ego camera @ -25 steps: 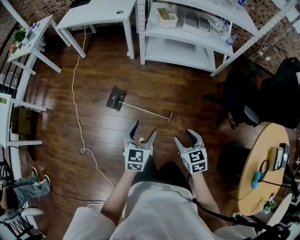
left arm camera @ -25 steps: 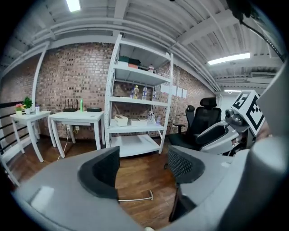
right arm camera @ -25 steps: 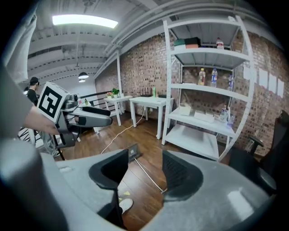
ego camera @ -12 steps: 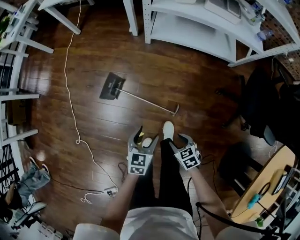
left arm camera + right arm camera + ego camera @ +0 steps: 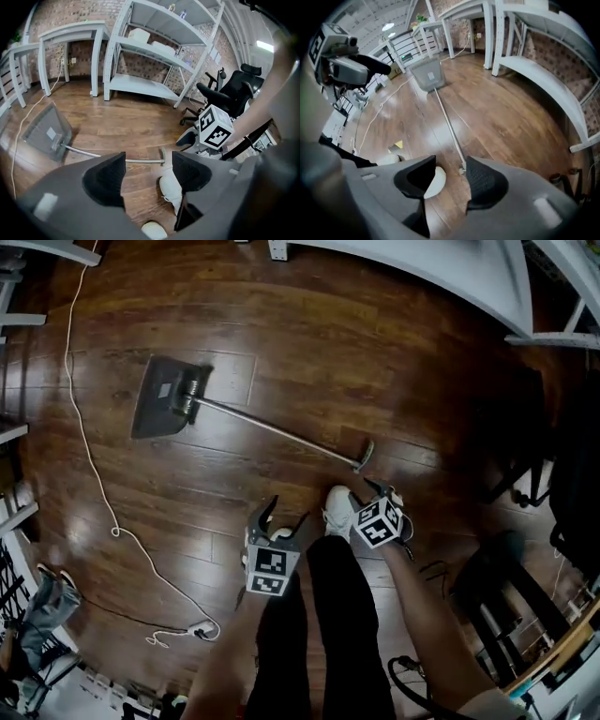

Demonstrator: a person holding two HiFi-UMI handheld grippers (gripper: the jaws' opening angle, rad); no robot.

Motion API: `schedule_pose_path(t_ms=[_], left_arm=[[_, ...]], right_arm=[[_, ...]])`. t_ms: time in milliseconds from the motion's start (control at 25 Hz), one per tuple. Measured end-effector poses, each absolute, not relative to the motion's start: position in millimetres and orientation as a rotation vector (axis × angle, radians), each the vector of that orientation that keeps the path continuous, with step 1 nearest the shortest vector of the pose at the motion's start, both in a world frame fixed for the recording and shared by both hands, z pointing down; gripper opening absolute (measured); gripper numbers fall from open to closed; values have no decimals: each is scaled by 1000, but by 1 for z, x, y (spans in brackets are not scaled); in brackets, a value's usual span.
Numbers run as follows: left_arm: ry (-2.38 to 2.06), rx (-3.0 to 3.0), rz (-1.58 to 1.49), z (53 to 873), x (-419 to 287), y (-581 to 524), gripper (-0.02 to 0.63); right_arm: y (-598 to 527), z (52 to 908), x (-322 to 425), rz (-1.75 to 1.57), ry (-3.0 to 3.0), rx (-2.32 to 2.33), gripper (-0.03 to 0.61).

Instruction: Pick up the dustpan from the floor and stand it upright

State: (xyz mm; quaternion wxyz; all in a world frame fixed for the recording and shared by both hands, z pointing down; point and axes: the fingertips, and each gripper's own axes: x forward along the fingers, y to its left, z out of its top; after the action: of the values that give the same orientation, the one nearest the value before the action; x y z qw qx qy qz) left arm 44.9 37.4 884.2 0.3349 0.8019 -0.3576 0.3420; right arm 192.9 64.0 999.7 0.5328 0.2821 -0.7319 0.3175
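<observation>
Right gripper [image 5: 373,489] [image 5: 452,176] points steeply down, its ribbed dark pads closing but pressing on nothing. The hooked end of the handle [image 5: 272,430] shows in the gap, seemingly just beyond the tips. Left gripper [image 5: 286,514] [image 5: 149,171] holds its jaws apart, with only floor and a white shoe [image 5: 337,507] showing between them. The dustpan [image 5: 167,397] lies flat on glossy dark wood planks [image 5: 375,352]: a grey rectangular pan on a thin metal rod. A white cord [image 5: 116,531] snakes near it.
</observation>
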Motion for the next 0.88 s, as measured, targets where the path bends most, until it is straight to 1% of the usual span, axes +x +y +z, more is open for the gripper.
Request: schedule_pose_path(t_ms=[120,240,320,440,480,520,560,720,880], left_arm=[[-910,2094,923,957,48,25,330],[-929,2078,917,1008,46,15,328],[-932,2047,917,1029,48,21,328],[-946,2026,888,1042,50,21,328],[-960,2016,875,1042,47,22,328],[-970,2007,871,1039,43,27,323],[-970,2004,878,1035,41,32,321],[-920,2046,923,995,47,36,322],[-955,2067,852,913,56,20,319]], right_arm=[[58,1083,203,716,-1693,595,183],[55,1145,203,599,-1683,499,181],[60,1177,207,516,-1671,430,175],[53,1209,215,460,-1636,417,129],[52,1212,214,451,-1630,422,130],[56,1211,211,445,-1628,411,125],[63,1207,209,442,-1629,385,75],[67,1158,222,473,-1597,370,74],[76,1058,222,592,-1593,308,74]])
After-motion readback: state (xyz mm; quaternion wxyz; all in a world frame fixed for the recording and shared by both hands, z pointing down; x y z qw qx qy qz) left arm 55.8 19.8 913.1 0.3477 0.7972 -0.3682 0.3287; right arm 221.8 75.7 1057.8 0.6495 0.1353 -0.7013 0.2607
